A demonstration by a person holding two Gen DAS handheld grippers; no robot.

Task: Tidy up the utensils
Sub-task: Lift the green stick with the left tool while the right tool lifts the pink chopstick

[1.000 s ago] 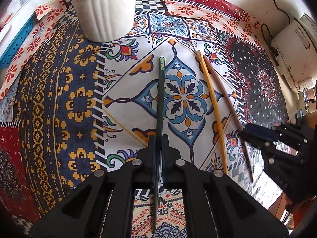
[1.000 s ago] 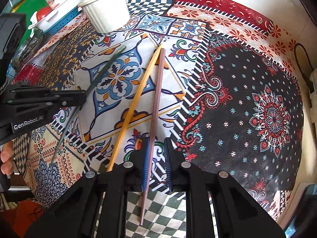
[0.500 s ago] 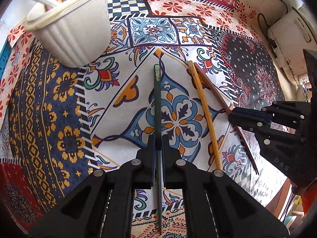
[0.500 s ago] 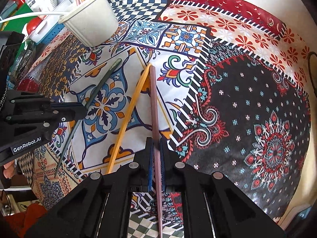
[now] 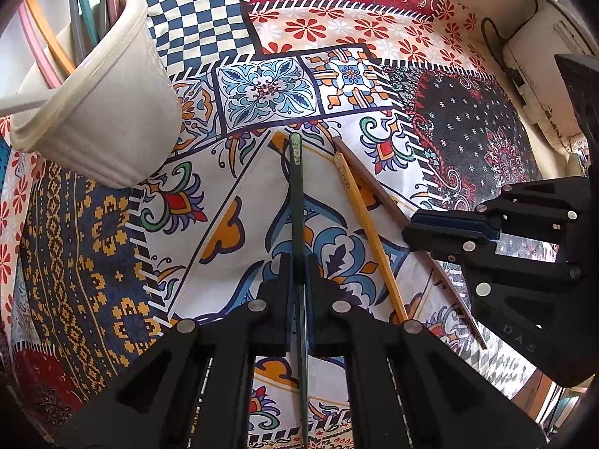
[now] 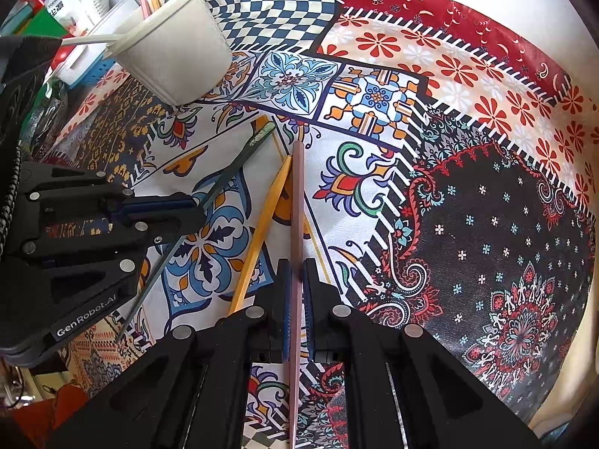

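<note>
Left wrist: I'm clamping the left gripper [image 5: 298,262] on the green chopstick [image 5: 297,202]; white appliance [image 5: 539,75] at 2 o'clock.

Right wrist: I'm pinching the right gripper [image 6: 295,273] on the brown chopstick [image 6: 297,205]; yellow chopstick [image 6: 262,235] lying alongside. White cup [image 6: 176,41] at 11 o'clock, holding chopsticks; boxes behind.

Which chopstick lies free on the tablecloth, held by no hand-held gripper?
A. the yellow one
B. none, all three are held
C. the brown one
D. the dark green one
A: the yellow chopstick lies loose on the tablecloth, while the left hand-held gripper is shut on the dark green chopstick and the right hand-held gripper is shut on the brown chopstick.
</note>
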